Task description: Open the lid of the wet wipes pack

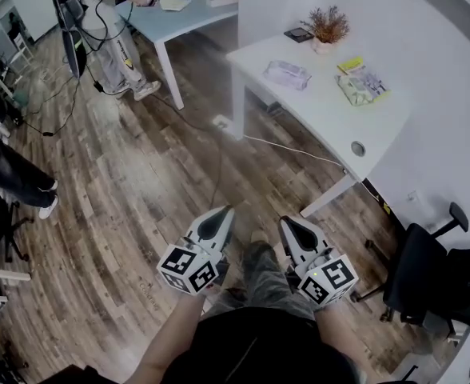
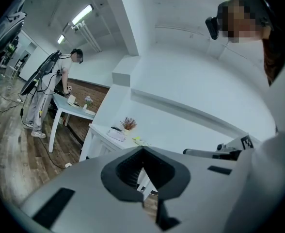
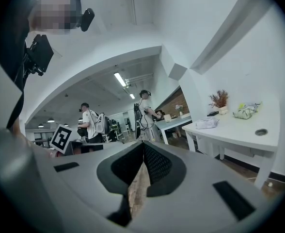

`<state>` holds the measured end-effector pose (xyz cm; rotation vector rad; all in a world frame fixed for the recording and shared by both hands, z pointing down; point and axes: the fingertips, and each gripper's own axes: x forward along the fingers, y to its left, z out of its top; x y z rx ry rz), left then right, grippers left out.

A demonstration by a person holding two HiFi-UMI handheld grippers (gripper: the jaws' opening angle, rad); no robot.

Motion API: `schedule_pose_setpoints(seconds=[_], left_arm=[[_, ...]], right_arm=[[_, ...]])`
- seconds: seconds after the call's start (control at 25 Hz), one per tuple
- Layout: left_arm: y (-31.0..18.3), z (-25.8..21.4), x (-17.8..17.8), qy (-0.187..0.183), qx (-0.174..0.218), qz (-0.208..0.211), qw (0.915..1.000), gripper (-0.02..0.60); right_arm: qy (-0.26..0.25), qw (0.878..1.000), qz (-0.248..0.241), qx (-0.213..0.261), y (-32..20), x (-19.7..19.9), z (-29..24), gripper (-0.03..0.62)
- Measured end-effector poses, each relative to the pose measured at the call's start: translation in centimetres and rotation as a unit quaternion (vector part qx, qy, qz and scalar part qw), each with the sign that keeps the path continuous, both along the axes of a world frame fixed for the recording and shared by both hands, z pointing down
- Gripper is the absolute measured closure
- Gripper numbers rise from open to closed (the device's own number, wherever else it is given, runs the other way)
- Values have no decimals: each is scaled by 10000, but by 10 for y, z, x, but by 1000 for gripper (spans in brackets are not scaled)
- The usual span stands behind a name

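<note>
On the white table [image 1: 315, 110] at the upper right lie two packs: a pale translucent pack [image 1: 287, 74] and a yellow-green pack [image 1: 361, 81]. I cannot tell which one has the lid. Both also show far off in the right gripper view, the pale pack [image 3: 206, 124] and the yellow-green pack [image 3: 244, 111]. My left gripper [image 1: 224, 212] and right gripper [image 1: 287, 222] are held side by side close to my body, over the wood floor and well short of the table. Both are shut with nothing between the fingers, as the left gripper [image 2: 142, 149] and right gripper [image 3: 143, 143] show in their own views.
A small dried plant [image 1: 328, 26] and a dark flat object [image 1: 299, 34] stand at the table's far end. A cable [image 1: 219, 158] runs across the floor. A black office chair [image 1: 435, 278] is at the right. A person [image 1: 115, 22] stands by a second table [image 1: 179, 14].
</note>
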<state>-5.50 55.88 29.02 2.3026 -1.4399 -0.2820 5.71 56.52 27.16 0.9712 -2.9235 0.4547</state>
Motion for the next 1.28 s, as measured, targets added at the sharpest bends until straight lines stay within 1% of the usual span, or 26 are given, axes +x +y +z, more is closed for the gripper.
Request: schedule_pose_setpoints(seconds=[0.16, 0.32, 0.56, 0.72, 0.92, 1.28], left_arm=[[-44, 4, -8, -27, -85, -55, 9999, 571], [-103, -3, -11, -58, -23, -65, 10000, 571], [-192, -10, 2, -13, 94, 1, 10000, 571], [-238, -4, 11, 38, 76, 5, 10000, 571], [-269, -4, 21, 70, 120, 62, 9999, 571], [-290, 15, 21, 40, -185, 26, 9998, 571]], right_arm=[[-9, 10000, 24, -66, -50, -6, 7, 574], [43, 9999, -87, 53, -106, -13, 1, 573], [113, 9998, -133, 40, -193, -5, 2, 572], [156, 9997, -186, 24, -239, 1, 6, 572], [219, 9992, -333, -17, -272, 5, 10, 572], [128, 9988, -398, -253, -295, 12, 25, 572]])
